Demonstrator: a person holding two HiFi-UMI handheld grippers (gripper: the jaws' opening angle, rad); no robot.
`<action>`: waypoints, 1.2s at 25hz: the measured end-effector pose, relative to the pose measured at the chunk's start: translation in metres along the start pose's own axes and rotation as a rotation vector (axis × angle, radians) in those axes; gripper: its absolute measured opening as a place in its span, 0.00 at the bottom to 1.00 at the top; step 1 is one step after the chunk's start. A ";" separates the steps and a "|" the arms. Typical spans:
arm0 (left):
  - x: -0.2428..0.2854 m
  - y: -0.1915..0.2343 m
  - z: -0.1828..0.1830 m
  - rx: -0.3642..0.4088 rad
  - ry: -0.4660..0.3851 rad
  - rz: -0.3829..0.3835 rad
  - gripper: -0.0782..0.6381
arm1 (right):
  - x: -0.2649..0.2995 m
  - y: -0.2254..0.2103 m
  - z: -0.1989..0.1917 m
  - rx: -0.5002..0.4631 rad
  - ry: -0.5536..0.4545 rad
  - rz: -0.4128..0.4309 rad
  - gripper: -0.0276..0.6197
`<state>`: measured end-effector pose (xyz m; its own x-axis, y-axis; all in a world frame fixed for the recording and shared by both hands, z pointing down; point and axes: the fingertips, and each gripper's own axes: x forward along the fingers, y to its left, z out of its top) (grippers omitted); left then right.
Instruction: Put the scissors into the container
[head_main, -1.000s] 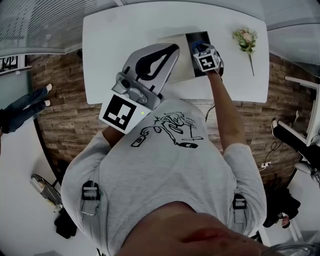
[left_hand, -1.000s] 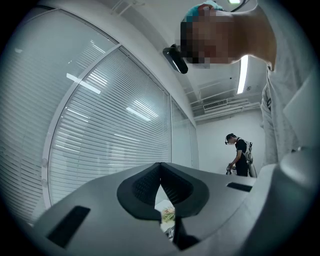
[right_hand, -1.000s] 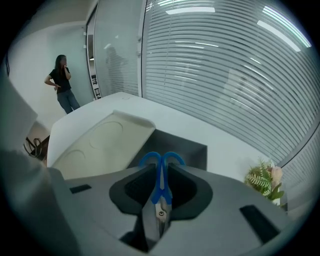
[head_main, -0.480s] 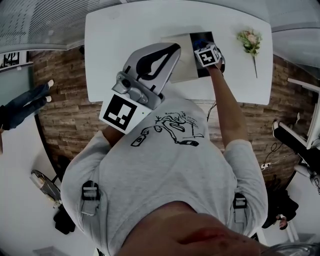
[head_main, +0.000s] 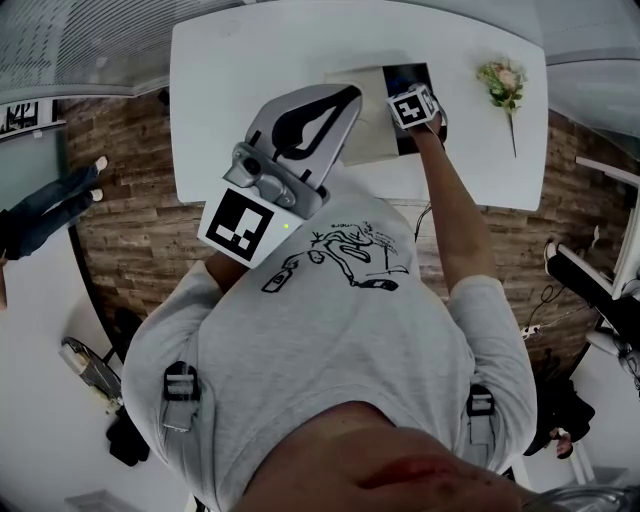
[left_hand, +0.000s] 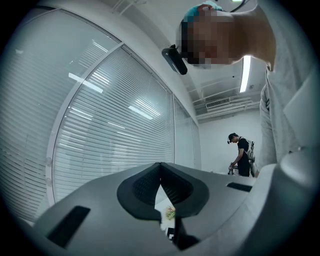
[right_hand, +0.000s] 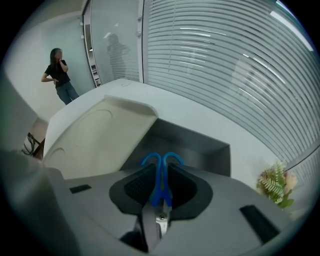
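Snugly, ribbed jaws pinch blue-looped steel scissors (right_hand: 159, 182).

The head view looks steeply down over the person's chest (head_main: 330, 330) onto the white tabletop (head_main: 250, 60). The left gripper view tilts upward, past its fingers (left_hand: 144, 187) toward window blinds (left_hand: 110, 140). The right gripper view sits close above the tabletop, facing beyond its fingers (right_hand: 136, 189) into the container (right_hand: 185, 145), which the head view shares.

A white, round-cornered table (head_main: 250, 90) stands on a brown wood-plank floor (head_main: 125, 215). Just beyond the table's far edge curves a glass wall hung with horizontal white blinds (right_hand: 225, 75). High above the table, a long ceiling strip light (left_hand: 244, 74) glows against the white ceiling.
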<state>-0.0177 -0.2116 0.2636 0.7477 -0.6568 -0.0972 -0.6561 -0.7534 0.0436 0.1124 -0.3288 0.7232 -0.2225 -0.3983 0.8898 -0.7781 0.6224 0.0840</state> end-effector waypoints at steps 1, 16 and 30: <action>0.000 0.001 0.000 0.001 0.001 0.001 0.14 | 0.002 0.000 -0.001 0.003 0.004 0.005 0.18; -0.006 0.004 -0.001 -0.002 0.001 0.009 0.14 | 0.005 -0.001 -0.008 0.088 0.005 0.024 0.19; -0.005 -0.006 0.003 0.000 -0.008 -0.009 0.14 | -0.040 -0.014 0.017 0.101 -0.137 -0.036 0.17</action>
<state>-0.0179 -0.2040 0.2608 0.7526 -0.6500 -0.1054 -0.6496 -0.7591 0.0431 0.1220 -0.3335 0.6788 -0.2661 -0.5119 0.8168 -0.8404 0.5382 0.0636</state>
